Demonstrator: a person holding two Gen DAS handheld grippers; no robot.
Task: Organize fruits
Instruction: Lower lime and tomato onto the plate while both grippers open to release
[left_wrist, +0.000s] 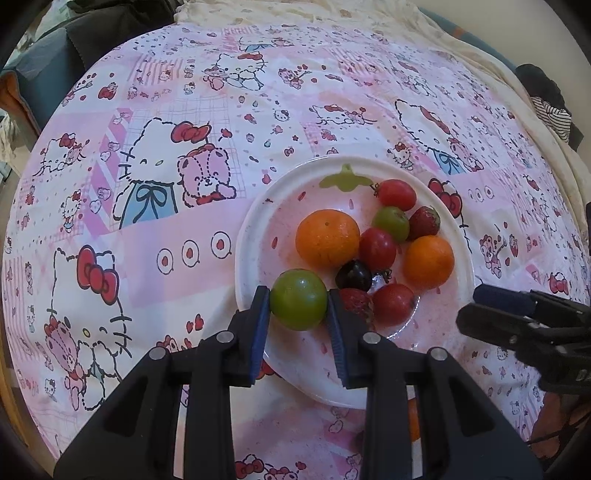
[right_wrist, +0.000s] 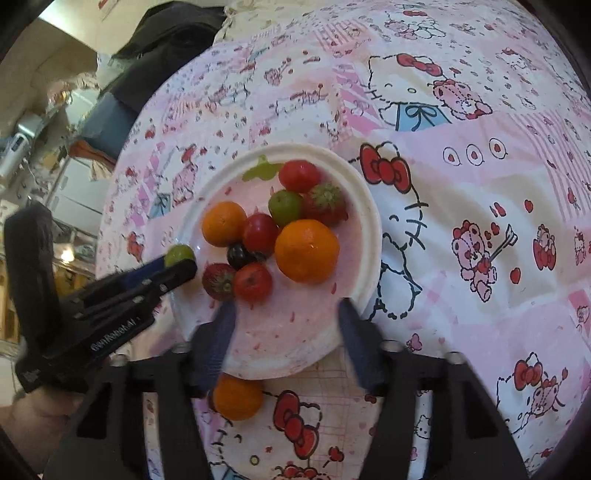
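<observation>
Fruits on white plate (left_wrist: 255, 236): two oranges, red tomatoes, strawberries, small green one, dark cherry. Left gripper (left_wrist: 298, 308) clamps green tomato (left_wrist: 298, 299) at plate edge. Right gripper (right_wrist: 286, 332) open, empty. Loose orange (right_wrist: 237, 398) on table (left_wrist: 177, 266) beside plate.

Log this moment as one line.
left gripper: shut on green fruit | right gripper: open, empty | plate: fruit piled | orange: off plate

We see the left gripper (left_wrist: 298, 314) clamped on a green tomato (left_wrist: 298, 299) at the plate's (left_wrist: 255, 229) seven o'clock rim. Two oranges (left_wrist: 327, 238), red tomatoes (left_wrist: 377, 248) and strawberries (left_wrist: 424, 223) crowd the plate's centre. The right gripper (left_wrist: 476, 306) juts in at four o'clock.
</observation>
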